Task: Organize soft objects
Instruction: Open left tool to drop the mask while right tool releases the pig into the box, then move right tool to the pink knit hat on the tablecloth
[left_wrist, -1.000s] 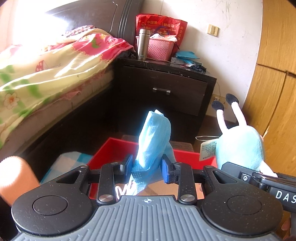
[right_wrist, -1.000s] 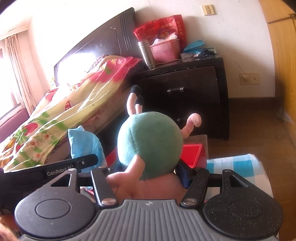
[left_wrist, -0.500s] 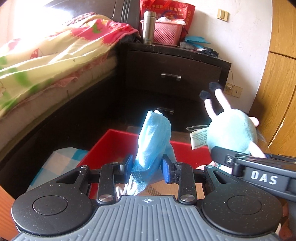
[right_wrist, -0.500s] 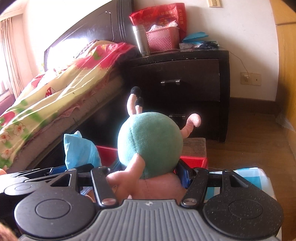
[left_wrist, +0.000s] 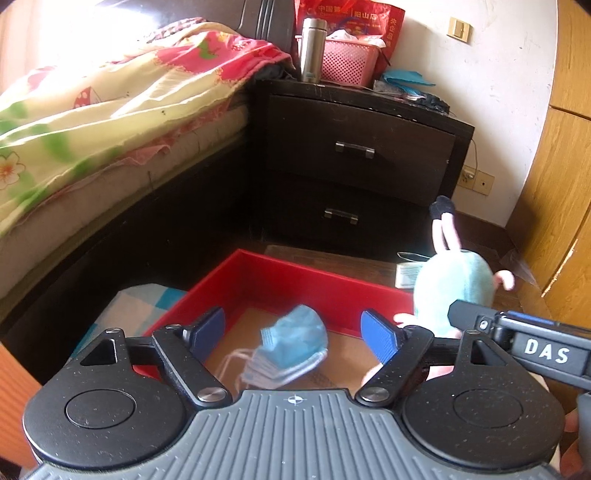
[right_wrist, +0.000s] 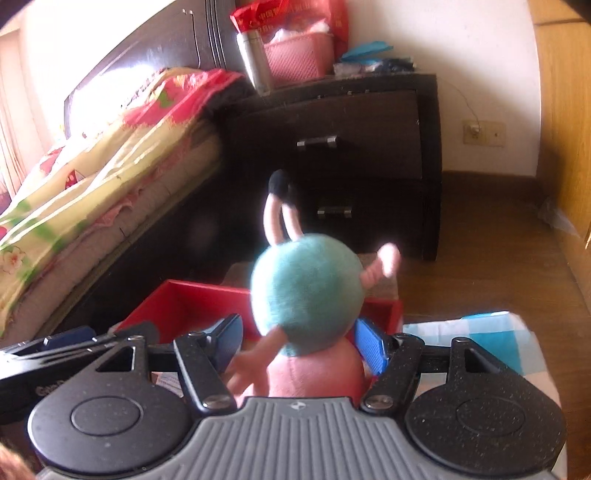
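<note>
Half a second ago the left tool (left_wrist: 293, 328) was pinching a bunch of blue face masks (left_wrist: 291, 345) upright between its pads; now its fingers stand spread wide and the masks lie loose inside the red box (left_wrist: 280, 275), on its brown cardboard floor. They are a small stack of pale blue pleated masks, crumpled and slightly fanned, with thin white ear loops trailing toward the left side; the stack looks blurred. It sits near the front middle of the box, apart from both blue pads. The right tool (right_wrist: 299, 341) has also changed: its fingers were closed against the plush toy (right_wrist: 306, 291) and are now parted, with the blue pads standing just beside the toy's pink lower body; whether either pad touches the plush cannot be told. The toy is a soft figure with a round teal back, a pink body, thin pink limbs and two long pale legs ending in black feet that point up toward the dark nightstand (right_wrist: 354, 129). In the left view the same plush toy (left_wrist: 452, 286) appears over the right rim of the box, with a paper tag beside it. A blue and white checked cloth (right_wrist: 480, 332) lies to the right of the box, and a bed with a floral quilt (left_wrist: 103, 103) runs along the left.
</note>
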